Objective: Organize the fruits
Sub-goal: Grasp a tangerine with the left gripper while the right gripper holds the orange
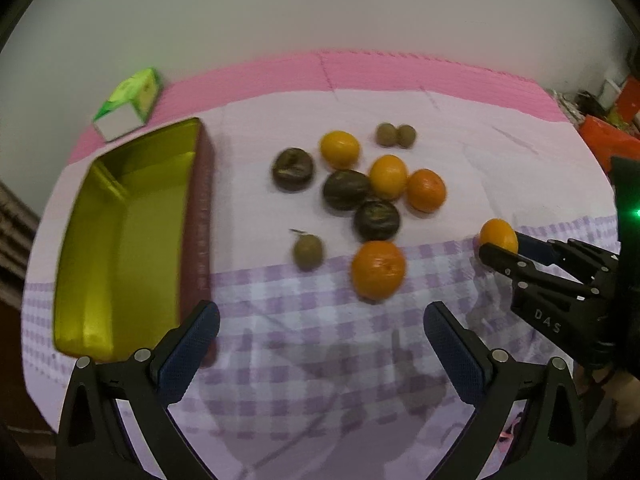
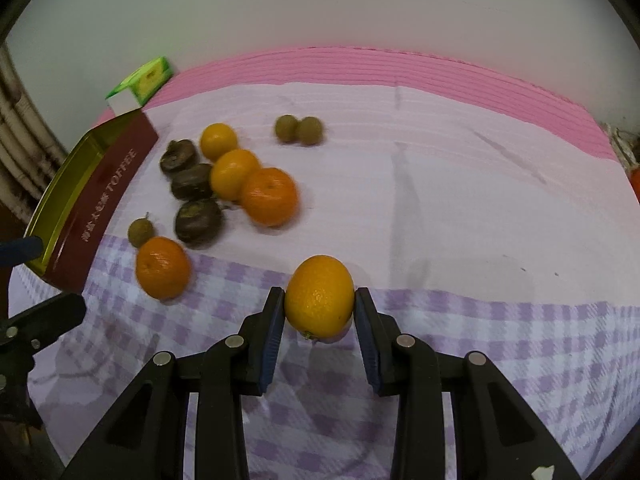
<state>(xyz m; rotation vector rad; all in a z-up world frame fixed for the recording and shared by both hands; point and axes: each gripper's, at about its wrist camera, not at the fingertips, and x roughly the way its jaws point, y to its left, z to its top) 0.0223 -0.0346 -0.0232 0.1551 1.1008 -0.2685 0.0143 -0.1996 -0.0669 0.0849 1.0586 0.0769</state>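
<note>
Orange (image 2: 319,297), clamped between right jaws

My left gripper (image 1: 320,344) hangs with its jaws spread wide, gripping nothing. My right gripper (image 2: 319,320), at its three o'clock, clamps a round yellow-orange citrus fruit (image 2: 319,297).

There are 5 orange citrus fruits: 1 (image 2: 319,297) sits between the fingers of the right gripper (image 2: 316,320), 1 (image 1: 378,271) lies alone at 6 o'clock of the pile, and 3 (image 1: 388,176) sit in the pile. 3 dark wrinkled fruits (image 1: 346,189) lie among them. 3 small brownish-green fruits show: 2 (image 1: 396,135) touching at 12 o'clock, 1 (image 1: 307,252) at 7 o'clock. 1 tin (image 1: 120,240), 1 green carton (image 1: 129,104) and 2 grippers complete the count, the left gripper (image 1: 320,344) included
</note>
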